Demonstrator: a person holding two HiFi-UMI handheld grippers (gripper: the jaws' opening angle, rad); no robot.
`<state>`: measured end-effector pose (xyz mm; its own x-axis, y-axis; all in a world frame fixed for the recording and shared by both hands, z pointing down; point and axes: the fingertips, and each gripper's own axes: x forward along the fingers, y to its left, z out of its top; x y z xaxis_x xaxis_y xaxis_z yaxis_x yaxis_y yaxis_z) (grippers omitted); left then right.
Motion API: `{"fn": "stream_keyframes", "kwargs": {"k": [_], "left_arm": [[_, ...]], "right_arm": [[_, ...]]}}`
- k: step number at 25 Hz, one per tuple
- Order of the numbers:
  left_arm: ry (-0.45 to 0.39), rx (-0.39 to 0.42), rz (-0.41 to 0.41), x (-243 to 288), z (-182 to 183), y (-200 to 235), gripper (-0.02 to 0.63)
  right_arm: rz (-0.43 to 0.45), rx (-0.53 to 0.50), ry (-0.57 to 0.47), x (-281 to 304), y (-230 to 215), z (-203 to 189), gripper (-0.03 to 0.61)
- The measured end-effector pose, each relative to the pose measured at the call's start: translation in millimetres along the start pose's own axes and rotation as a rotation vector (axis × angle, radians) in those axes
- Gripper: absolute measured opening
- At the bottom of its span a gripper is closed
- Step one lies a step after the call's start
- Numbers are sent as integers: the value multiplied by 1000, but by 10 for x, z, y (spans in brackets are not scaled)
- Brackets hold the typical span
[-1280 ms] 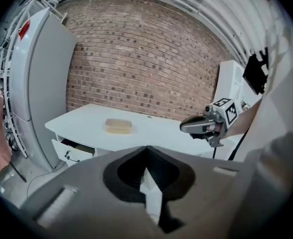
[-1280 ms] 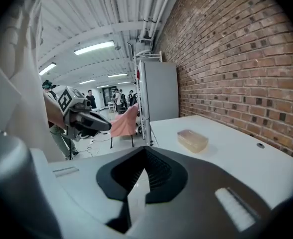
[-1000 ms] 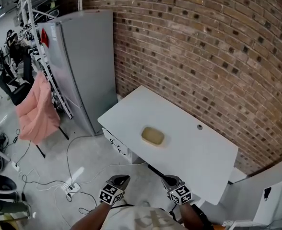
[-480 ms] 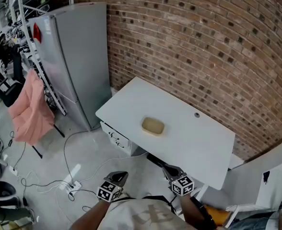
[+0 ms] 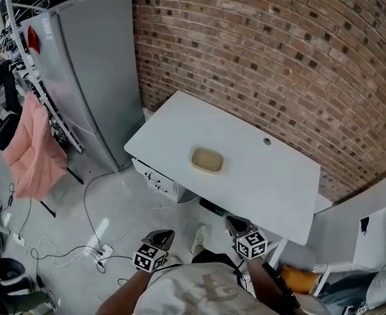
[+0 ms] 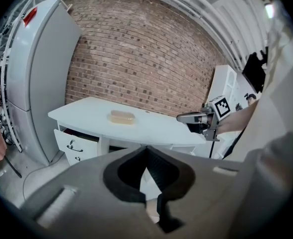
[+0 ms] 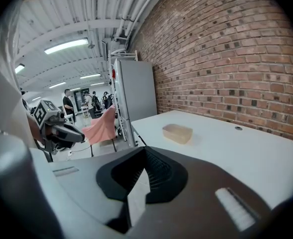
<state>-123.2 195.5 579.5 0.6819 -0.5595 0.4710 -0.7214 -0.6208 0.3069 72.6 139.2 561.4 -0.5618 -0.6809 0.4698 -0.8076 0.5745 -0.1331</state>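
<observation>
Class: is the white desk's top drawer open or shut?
Slightly open: the white top drawer juts out from the white desk, a dark gap showing above its front.

**Plastic container** (image 5: 207, 160): small, shallow and rounded-rectangular, of translucent material with a pale tan tint. It lies flat and right way up on the white table (image 5: 272, 189), in the left half of the tabletop as the head view shows it, and nothing touches it. In the head view it sits just left of frame centre. In the left gripper view the container (image 6: 122, 116) appears side-on, above and left of centre. In the right gripper view the container (image 7: 177, 133) lies right of centre, one corner turned toward the camera.
</observation>
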Motion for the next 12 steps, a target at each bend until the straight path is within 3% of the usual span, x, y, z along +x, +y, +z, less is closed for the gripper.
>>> {"fn": "stream_keyframes", "kwargs": {"k": [6,12], "left_arm": [[20,-4,9,253,115,242,5],[16,14,11,732,600,450,5]], "right_arm": [[-4,38,-2,289,-296,26,8],[-56,48,-7,581,-948,314,9]]}}
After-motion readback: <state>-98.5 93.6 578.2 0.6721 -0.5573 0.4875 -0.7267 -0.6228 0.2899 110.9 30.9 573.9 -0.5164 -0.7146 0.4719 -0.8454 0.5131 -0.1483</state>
